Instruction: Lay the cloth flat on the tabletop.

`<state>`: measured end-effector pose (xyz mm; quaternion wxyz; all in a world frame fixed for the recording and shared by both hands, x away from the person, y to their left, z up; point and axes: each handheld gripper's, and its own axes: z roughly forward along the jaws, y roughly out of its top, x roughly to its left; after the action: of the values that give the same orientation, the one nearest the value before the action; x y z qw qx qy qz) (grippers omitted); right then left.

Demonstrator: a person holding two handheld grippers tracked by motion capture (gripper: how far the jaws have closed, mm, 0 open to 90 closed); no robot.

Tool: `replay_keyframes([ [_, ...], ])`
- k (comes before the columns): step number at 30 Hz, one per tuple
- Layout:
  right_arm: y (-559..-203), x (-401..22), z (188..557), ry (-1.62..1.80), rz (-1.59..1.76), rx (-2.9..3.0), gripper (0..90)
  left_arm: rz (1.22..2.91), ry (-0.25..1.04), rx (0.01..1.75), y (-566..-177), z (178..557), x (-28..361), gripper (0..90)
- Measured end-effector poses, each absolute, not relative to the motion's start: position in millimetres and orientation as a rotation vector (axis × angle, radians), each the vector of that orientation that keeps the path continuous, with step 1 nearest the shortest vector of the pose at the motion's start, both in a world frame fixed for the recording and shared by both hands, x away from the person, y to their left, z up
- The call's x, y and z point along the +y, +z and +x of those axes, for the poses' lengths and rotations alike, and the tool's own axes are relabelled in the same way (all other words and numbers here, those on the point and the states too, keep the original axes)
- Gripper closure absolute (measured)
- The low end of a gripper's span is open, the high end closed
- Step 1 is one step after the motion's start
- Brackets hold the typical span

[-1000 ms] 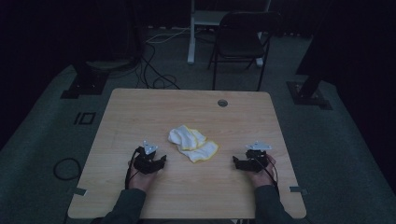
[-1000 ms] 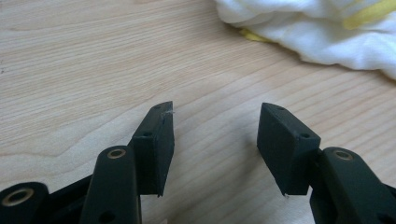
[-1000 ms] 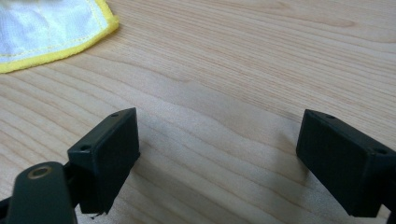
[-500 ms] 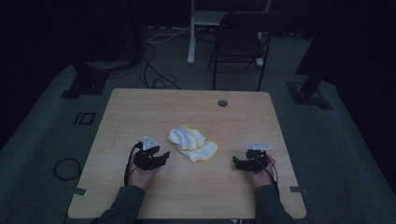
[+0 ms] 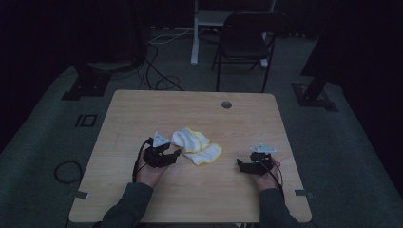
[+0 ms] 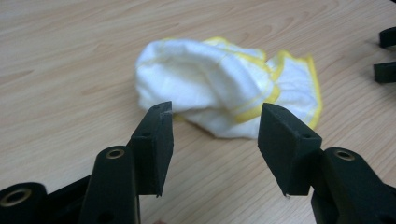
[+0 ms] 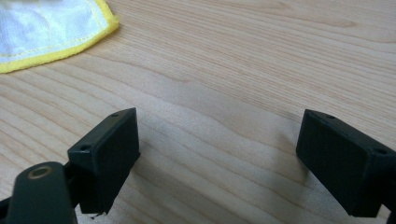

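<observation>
Left tool moved in beside cloth, jaws apart; right tool jaws apart over bare table.

Cloth cut off by top/left edge in right gripper view.

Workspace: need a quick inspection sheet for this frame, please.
Surface: wooden table, round grommet hole near far edge.
Job's things: crumpled white cloth with yellow trim, mid-table.
Clutter: nothing seen.
Grippers: left hand-held gripper open, jaws just short of the cloth; right hand-held gripper open over bare wood, apart from the cloth.
Cables: black cable loops from the left one; floor cables beyond table.
Surroundings: dark room, folding chair, stand bases.
</observation>
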<state>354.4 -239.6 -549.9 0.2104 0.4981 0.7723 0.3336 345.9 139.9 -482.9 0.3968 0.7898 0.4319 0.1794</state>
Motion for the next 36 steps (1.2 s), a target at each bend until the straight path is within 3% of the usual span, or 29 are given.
replay_keyframes([
  [36, -550, -239, 354, 0.93, 1.388, 2.145, 13.2, 2.069, 0.449, 0.973, -473, 381, 91, 48.1],
])
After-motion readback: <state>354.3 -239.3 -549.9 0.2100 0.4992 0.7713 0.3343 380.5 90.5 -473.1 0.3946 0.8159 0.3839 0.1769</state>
